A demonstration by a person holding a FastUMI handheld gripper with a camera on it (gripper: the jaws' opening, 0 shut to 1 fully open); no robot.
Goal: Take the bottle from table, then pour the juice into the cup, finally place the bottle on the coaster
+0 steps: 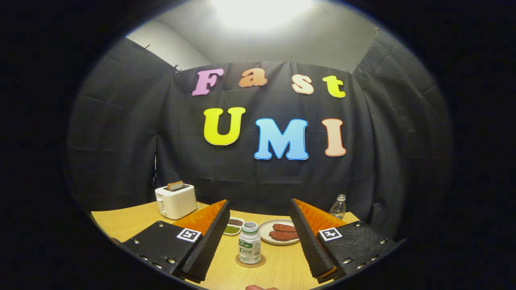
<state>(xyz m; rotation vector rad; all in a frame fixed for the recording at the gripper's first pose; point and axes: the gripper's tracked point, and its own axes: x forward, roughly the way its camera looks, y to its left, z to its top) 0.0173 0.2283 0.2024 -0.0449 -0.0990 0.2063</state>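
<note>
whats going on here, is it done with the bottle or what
A person's handheld gripper is open, its fingers spread either side of a small white plastic bottle with a green label. The bottle stands upright on a round brown coaster on the wooden table, untouched by the fingers. Beyond it sit a white plate of reddish patties and a white toaster.
</note>
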